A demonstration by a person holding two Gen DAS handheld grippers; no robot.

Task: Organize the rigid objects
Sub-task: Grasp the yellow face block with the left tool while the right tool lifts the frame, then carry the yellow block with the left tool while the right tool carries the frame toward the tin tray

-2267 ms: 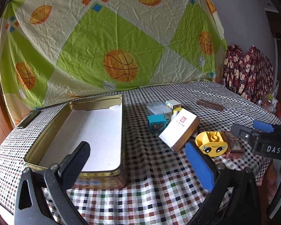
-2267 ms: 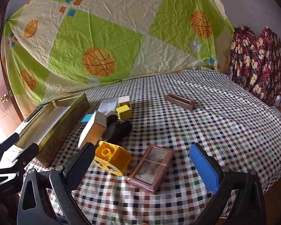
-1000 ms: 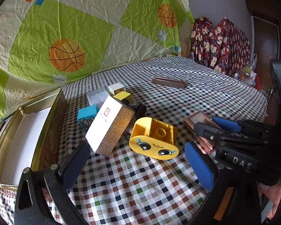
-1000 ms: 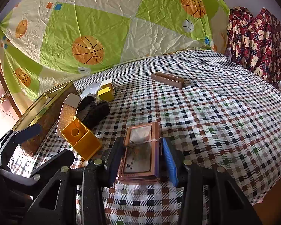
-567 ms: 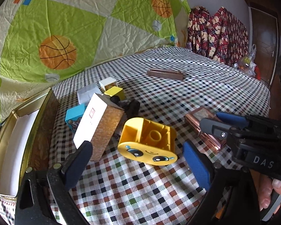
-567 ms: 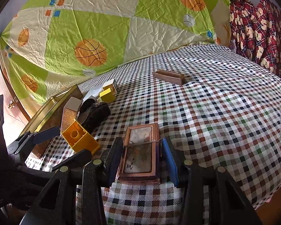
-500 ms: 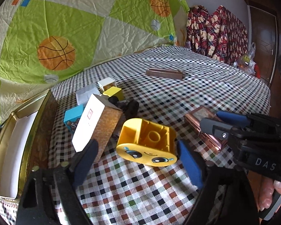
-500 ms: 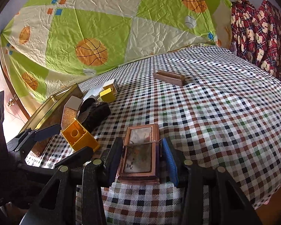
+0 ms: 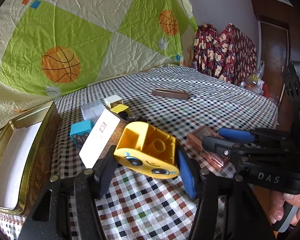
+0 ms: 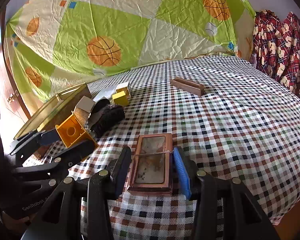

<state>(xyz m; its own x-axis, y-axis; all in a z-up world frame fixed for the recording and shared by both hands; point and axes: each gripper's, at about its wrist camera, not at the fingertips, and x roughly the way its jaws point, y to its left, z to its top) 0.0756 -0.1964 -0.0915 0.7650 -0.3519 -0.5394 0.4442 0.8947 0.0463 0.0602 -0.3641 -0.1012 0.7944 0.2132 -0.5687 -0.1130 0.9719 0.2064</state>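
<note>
My left gripper is shut on a yellow toy block with a cartoon face, tilted, just above the checked tablecloth. It also shows in the right wrist view. My right gripper is shut on a flat copper-coloured box, also seen in the left wrist view. An open gold tin with a white liner stands at the left. A white-and-brown carton, a blue block and small cubes lie beside it.
A long brown holder lies farther back on the table; it also shows in the right wrist view. A dark brush-like object lies by the carton. A basketball-print sheet hangs behind. The table edge drops off at the right.
My left gripper moved from the tin to the yellow block and closed on it, tilting it up. My right gripper closed on the copper box and still holds it.
</note>
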